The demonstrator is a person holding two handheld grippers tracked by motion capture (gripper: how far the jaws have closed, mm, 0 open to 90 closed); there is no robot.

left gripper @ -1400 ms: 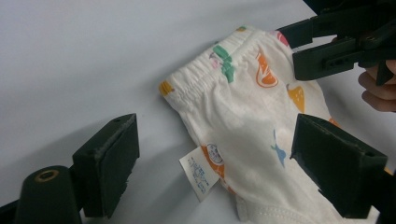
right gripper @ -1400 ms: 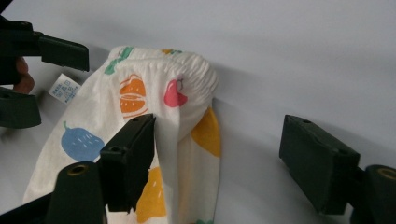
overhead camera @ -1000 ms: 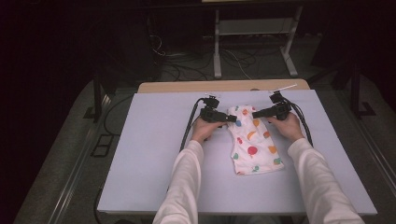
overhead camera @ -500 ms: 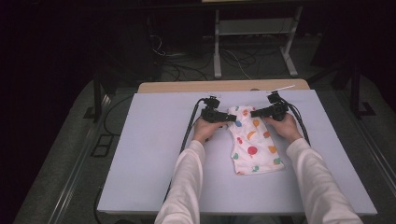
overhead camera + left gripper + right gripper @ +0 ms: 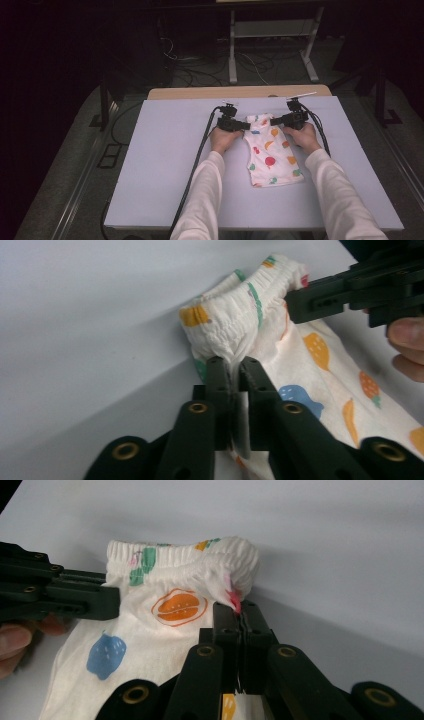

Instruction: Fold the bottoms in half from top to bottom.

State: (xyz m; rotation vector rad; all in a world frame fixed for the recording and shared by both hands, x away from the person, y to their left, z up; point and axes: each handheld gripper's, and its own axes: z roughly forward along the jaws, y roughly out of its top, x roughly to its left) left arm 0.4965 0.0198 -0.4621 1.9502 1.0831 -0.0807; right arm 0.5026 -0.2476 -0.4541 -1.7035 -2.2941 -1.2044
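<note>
Small white cotton garment with coloured fruit prints and an elastic waistband lies flat on the pale grey bench, toward the far edge, right of centre. Left tongs have just closed, pinching the gathered waistband at its left corner. Right tongs have just closed too, pinching the waistband's right corner. Both sets lie low on the bench, pointing inward at each other, waistband bunched between them.

No text, label, brand or number can be read; on the fruit-printed garment only pictures are seen, as far as can be told
</note>
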